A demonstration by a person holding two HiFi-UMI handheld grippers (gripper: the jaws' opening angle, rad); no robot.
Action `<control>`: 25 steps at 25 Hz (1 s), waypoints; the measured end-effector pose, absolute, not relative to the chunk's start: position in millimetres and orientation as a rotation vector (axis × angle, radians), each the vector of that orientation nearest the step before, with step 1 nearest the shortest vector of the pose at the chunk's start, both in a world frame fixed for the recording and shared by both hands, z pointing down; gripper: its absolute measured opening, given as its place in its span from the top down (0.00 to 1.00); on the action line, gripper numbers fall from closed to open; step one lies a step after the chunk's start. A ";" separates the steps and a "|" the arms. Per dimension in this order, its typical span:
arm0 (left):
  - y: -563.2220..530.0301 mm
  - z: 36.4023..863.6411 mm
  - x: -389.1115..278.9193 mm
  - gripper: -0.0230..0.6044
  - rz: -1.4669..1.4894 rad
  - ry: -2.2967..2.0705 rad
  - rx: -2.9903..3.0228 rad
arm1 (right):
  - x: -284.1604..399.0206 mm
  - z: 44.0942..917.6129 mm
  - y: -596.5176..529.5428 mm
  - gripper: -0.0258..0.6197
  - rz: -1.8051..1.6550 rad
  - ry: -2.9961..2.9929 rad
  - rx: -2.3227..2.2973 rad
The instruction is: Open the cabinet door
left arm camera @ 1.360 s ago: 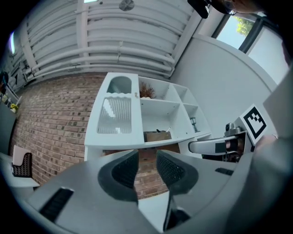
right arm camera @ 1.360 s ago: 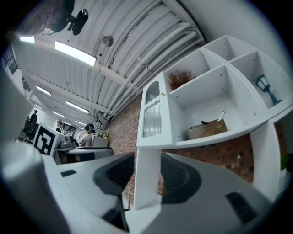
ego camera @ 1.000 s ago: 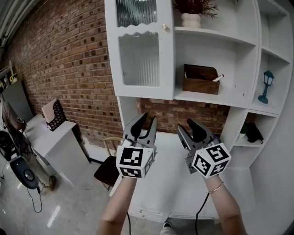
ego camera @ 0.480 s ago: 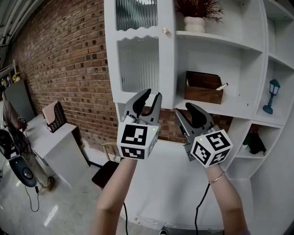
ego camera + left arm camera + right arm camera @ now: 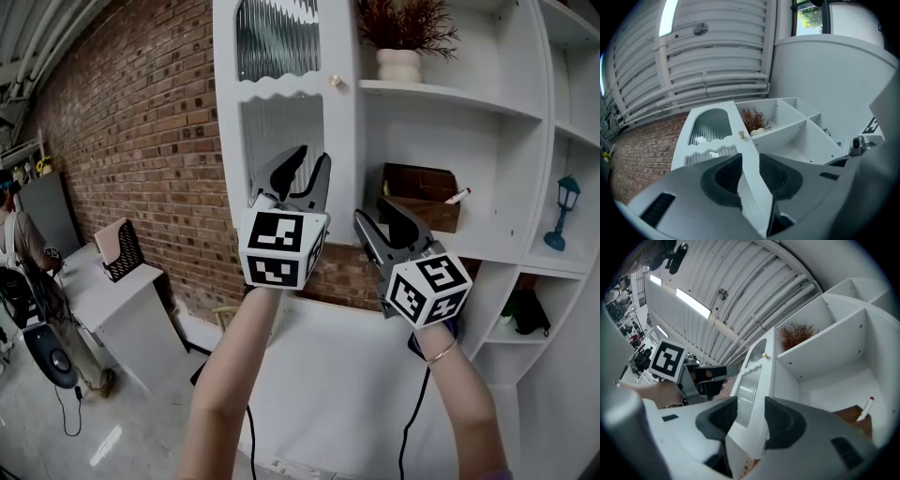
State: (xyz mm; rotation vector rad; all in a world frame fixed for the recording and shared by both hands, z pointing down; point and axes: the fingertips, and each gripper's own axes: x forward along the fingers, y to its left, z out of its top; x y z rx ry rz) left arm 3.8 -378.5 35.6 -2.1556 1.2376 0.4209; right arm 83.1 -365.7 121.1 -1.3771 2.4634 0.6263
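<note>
Pointing upward nearest the camera are two grippers: the left gripper with jaws opening, the right gripper with jaws apart, neither touching anything. Beyond them one white cabinet door with one knob seems shut, left of shelves holding one wooden box and one potted plant.

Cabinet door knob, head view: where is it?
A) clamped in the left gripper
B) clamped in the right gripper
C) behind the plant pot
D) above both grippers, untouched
D: the knob sits on the door above the left gripper, whose empty jaws are opening, and the right gripper; neither touches it.
</note>
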 end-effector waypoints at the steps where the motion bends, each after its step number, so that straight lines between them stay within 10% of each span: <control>1: -381.3 29.6 4.5 0.80 0.421 1.239 -2.150 | 82.1 118.6 -368.6 0.69 0.629 2.464 -1.370; 25: -434.2 -66.6 50.0 0.77 0.297 1.270 -1.948 | 95.5 83.8 -412.5 0.70 0.648 2.382 -1.289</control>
